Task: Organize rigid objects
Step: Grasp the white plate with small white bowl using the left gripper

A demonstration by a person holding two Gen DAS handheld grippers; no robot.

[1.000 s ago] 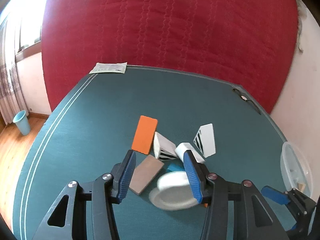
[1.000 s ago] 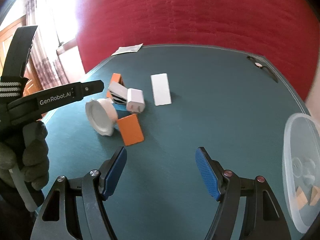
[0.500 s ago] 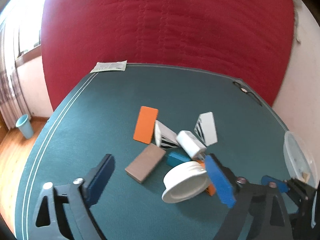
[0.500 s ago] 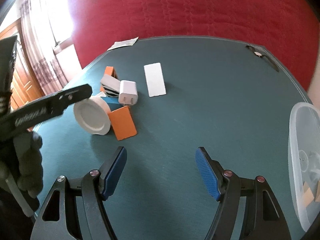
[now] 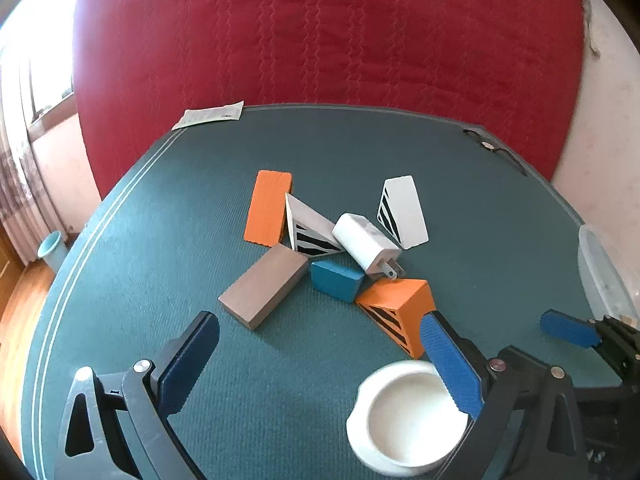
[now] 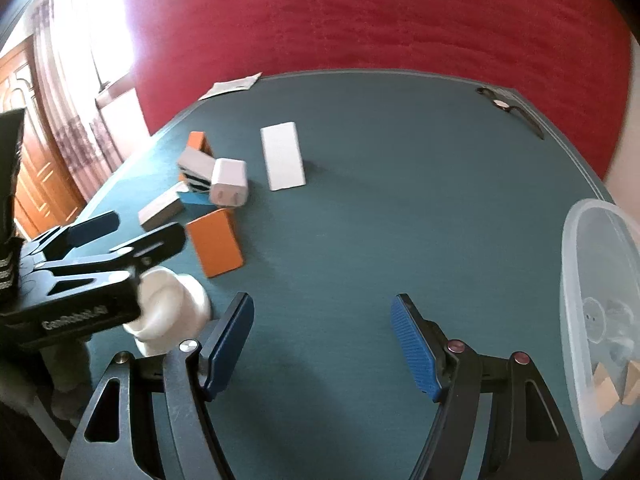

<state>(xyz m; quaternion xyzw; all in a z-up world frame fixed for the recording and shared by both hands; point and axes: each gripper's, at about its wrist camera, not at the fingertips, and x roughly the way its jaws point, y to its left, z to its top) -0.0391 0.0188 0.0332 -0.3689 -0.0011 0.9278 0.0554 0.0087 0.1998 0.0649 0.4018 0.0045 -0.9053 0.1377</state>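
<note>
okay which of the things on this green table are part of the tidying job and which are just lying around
Job:
white round ceramic bowl
flat orange block
brown wooden block
small teal block
white plug adapter
clear plastic bin

Lying about:
paper leaflet
light blue wastebasket

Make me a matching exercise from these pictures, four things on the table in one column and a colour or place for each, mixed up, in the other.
Things:
1. charger
2. small block next to the charger's prongs
3. clear tub
4. sheet of paper

Descriptions:
A. blue
B. at the table's far left edge
C. white, lying on its side in the pile
D. at the table's right edge, with wooden pieces inside

Pairs: 1-C, 2-A, 3-D, 4-B
</note>
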